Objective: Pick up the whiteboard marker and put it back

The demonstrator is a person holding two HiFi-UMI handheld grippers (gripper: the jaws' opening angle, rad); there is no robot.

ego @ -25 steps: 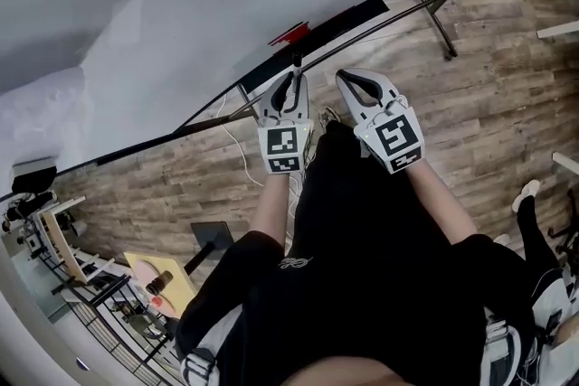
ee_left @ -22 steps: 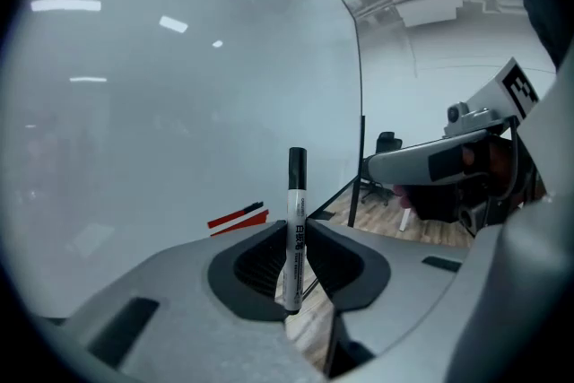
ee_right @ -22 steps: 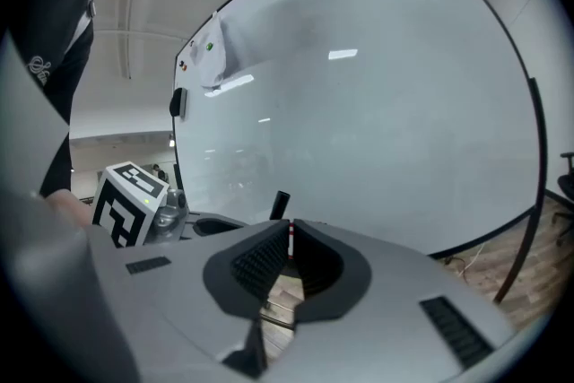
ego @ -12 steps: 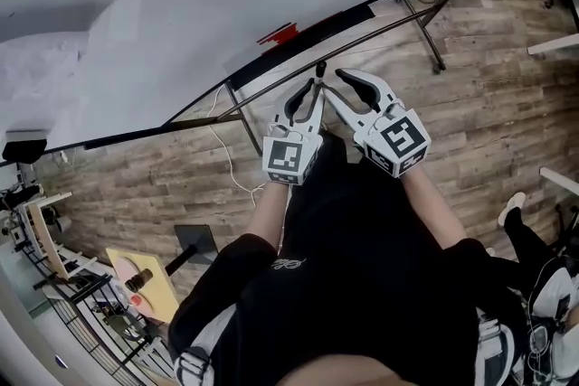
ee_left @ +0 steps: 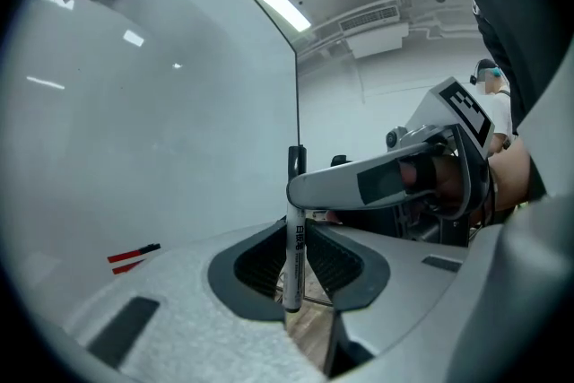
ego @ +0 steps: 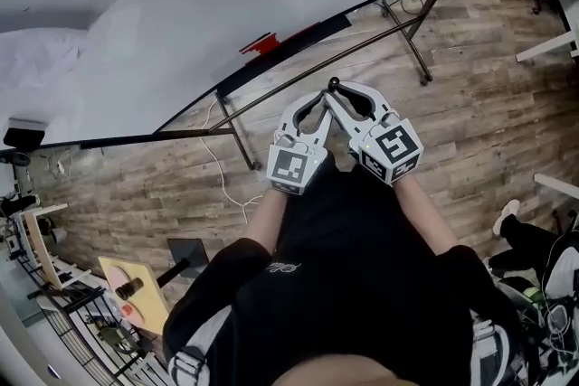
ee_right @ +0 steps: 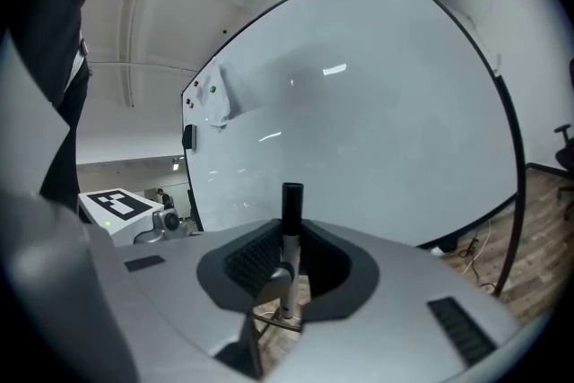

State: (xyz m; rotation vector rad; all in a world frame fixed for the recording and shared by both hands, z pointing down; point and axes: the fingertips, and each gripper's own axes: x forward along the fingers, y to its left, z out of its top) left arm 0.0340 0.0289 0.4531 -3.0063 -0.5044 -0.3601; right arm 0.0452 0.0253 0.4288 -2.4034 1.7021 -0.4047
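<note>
My left gripper (ego: 318, 101) (ee_left: 293, 269) is shut on the white barrel of the whiteboard marker (ee_left: 294, 238), which stands upright with its black cap (ee_right: 291, 202) on top. My right gripper (ego: 349, 95) (ee_right: 289, 260) comes in from the right, and its tips cross the left one's. Its jaws are closing around the marker's upper part, and the pads touch it on both sides. In the head view only the cap tip (ego: 333, 84) shows above the crossed fingers. One right finger (ee_left: 377, 179) crosses in front of the marker in the left gripper view.
The big whiteboard (ego: 181, 14) stands ahead on a metal frame with legs (ego: 412, 36) on the wooden floor (ego: 488, 122). Red and black markers (ego: 261, 43) (ee_left: 134, 256) lie on its tray. A wire shelf and a yellow board (ego: 136, 294) are at the lower left.
Both grippers have moved together to the right along the board. The right gripper, a second ago apart from the marker, has opened and come round its top.
</note>
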